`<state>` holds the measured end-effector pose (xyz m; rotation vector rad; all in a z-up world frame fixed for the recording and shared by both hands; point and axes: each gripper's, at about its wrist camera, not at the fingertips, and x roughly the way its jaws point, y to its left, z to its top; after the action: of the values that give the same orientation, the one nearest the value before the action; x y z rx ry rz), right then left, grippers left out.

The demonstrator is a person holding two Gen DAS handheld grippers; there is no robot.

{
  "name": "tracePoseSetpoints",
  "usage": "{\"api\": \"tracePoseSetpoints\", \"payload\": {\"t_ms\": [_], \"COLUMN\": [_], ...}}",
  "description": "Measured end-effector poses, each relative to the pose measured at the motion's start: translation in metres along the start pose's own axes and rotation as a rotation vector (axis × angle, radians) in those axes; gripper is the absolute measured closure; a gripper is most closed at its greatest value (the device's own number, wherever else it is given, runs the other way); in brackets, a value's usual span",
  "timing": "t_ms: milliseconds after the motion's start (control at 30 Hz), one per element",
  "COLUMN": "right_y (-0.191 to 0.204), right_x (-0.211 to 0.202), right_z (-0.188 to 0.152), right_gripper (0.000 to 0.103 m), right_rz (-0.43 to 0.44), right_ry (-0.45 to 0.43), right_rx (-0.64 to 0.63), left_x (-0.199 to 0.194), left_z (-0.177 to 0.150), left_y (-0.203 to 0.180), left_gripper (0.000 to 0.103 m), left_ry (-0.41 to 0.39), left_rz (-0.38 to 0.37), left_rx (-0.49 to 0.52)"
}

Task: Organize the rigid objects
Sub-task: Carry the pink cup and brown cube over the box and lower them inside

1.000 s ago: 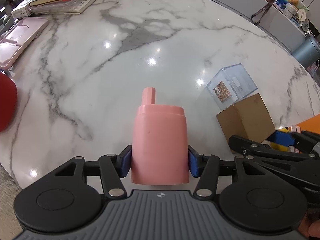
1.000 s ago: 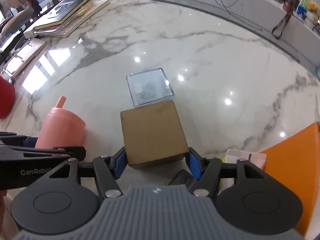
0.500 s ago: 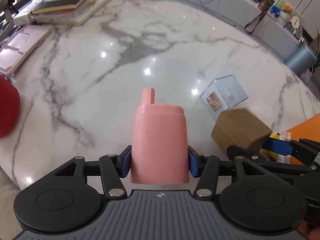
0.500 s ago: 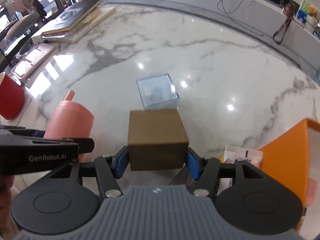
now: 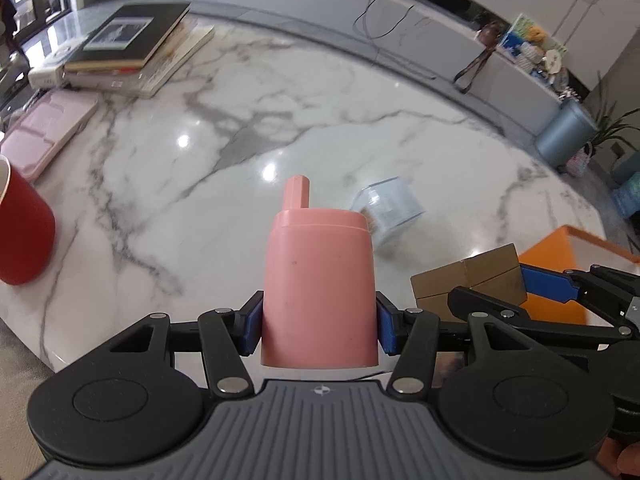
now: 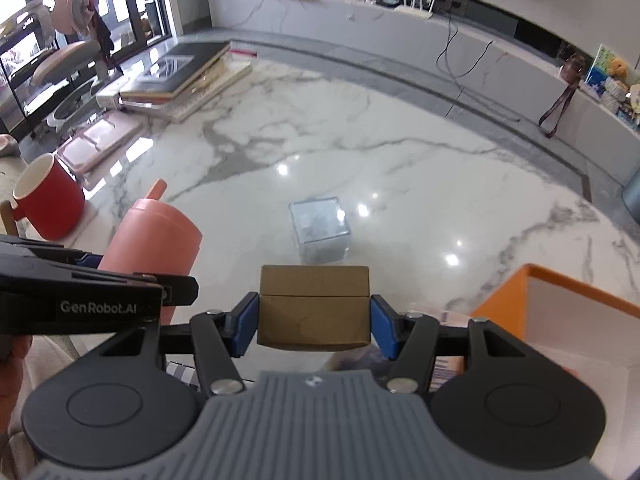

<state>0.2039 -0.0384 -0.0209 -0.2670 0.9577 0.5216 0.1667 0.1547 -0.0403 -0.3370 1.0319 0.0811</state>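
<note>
Both grippers were loaded. My left gripper [image 5: 319,330] had its blue pads pressed on the lower sides of the pink cup [image 5: 318,284], which sat upright between them, spout at the far side, clear of the table [image 5: 320,128]. My right gripper [image 6: 313,326] was clamped on the brown box [image 6: 314,306], flap seam level across its front face, also off the surface. From the left wrist view the box showed just to the right of the cup, with the right gripper's fingers around it.

Progress, as I judged it: two objects picked, neither placed. The orange bin [image 6: 560,304] stood close on my right with its near corner toward the box; it looked like the likely destination, though I could not confirm that. Something printed lay low beside the bin, half hidden under my right gripper; I could not tell what.

Left to do: the clear case [image 6: 320,230] lay untouched on the marble just beyond the box. The red mug [image 6: 48,204] stood at the left edge, near the cup but apart from it.

Farther out on the left: a pink tray [image 5: 44,132], then a stack of books [image 5: 128,48] at the far rim. Whether those belonged to the task I could not tell.

Obstacles: the two grippers hung close side by side, so they risked bumping. The middle of the table was bare.
</note>
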Motion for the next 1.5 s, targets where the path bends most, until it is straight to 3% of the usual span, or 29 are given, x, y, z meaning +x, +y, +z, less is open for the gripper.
{"api": "tracePoseSetpoints", "payload": {"t_ms": [567, 1000, 1233, 1500], "right_y": [-0.084, -0.166, -0.197, -0.217], "right_x": [-0.105, -0.125, -0.107, -0.083], "right_z": [-0.022, -0.068, -0.097, -0.123], "right_gripper": [0.045, 0.044, 0.044, 0.044], "right_rz": [-0.125, -0.224, -0.227, -0.171], "right_ry": [-0.104, -0.047, 0.021, 0.073], "right_rx": [0.05, 0.156, 0.231, 0.332], "left_x": [-0.046, -0.022, 0.004, 0.038], "left_z": [0.003, -0.019, -0.041, -0.072], "left_y": [-0.115, -0.208, -0.239, -0.262], "left_gripper": [0.041, 0.041, 0.041, 0.041], "left_ry": [-0.08, -0.004, 0.072, 0.153], "left_rz": [-0.166, -0.285, -0.261, -0.164], "left_rx": [0.198, 0.416, 0.595, 0.847]}}
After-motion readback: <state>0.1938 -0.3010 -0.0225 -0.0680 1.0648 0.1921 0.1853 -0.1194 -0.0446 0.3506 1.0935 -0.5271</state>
